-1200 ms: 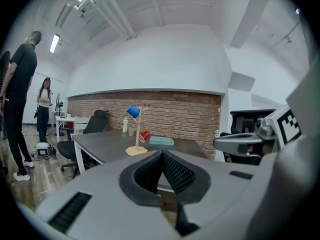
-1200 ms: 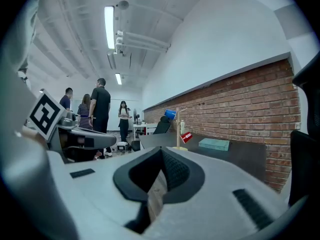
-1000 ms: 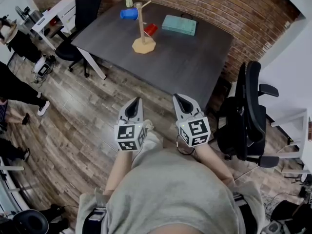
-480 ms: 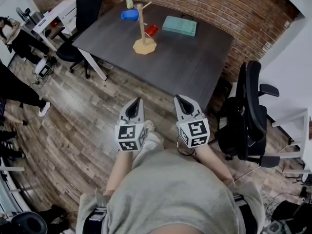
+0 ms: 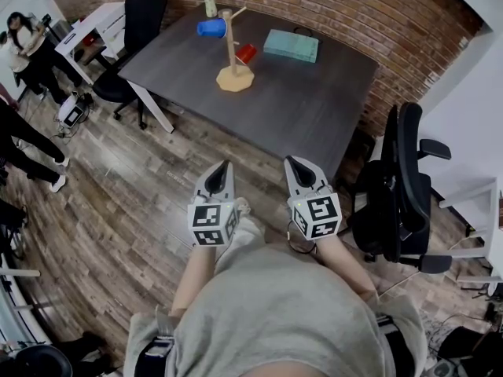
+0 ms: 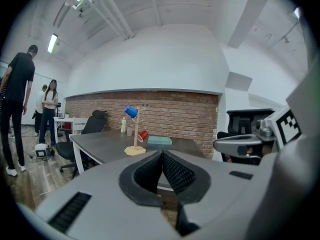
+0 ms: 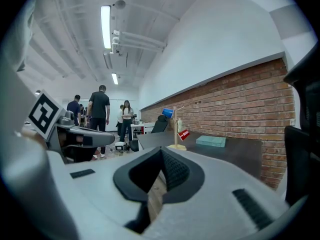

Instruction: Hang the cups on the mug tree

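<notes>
While the person stood on the plank floor (image 5: 118,203), well short of the bench (image 5: 314,108), both grippers were held out in front of the torso, side by side and apart from each other.

Bench: dark grey top, set against the brick wall (image 5: 377,14).

Black office chair (image 5: 405,179): just off the bench's near right corner. A second black chair (image 5: 141,10) stood at its far left end. Bystanders (image 5: 23,45) were visible at the left edge of the head view.

Left gripper (image 5: 225,165): jaws closed, ribbed pads (image 6: 172,170) meeting along one line, nothing between them. It pointed toward the bench and touched nothing.

Right gripper (image 5: 291,162): jaws likewise pressed together and empty, with only floor showing in the slot beneath the pads (image 7: 172,168).

Teal box (image 5: 291,45): lay flat on the bench, to the right of the mug tree and apart from it.

Mug tree (image 5: 229,45): wooden post on a round base, upright on the far left part of the bench.

Blue cup (image 5: 211,27): hung on an upper peg, on the left side of the post.

Red cup (image 5: 246,53): hung tilted on a lower peg on the right side, clear of the bench top.

Bottle (image 5: 209,1): small and pale, upright behind the mug tree near the wall.
</notes>
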`<state>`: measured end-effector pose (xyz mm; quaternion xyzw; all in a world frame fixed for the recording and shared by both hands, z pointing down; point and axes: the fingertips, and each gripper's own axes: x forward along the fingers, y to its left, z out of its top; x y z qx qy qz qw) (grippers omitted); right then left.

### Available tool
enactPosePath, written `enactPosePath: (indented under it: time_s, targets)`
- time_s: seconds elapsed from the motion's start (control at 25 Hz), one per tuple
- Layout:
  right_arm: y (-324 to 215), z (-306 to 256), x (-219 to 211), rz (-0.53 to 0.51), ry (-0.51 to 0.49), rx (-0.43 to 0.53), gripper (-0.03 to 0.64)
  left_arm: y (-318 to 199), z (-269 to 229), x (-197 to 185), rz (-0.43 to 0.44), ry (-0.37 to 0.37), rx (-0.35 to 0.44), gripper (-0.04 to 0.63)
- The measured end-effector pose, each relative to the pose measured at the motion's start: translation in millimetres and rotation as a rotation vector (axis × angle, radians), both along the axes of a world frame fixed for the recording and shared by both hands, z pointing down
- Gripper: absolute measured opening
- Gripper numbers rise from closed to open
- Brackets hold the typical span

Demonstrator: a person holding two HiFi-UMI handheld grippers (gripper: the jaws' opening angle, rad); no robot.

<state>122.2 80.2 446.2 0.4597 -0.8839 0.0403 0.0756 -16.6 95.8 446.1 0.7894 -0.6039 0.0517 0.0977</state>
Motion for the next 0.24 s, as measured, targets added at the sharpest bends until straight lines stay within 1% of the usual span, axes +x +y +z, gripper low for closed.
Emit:
enactPosePath:
  time_s: [0.24]
  targets:
    - [-2.3,-0.7,-2.8,-0.003,-0.002,-0.002,-0.002,-1.4,-0.6,-3.7,-0.003,0.003,0.003,0.009]
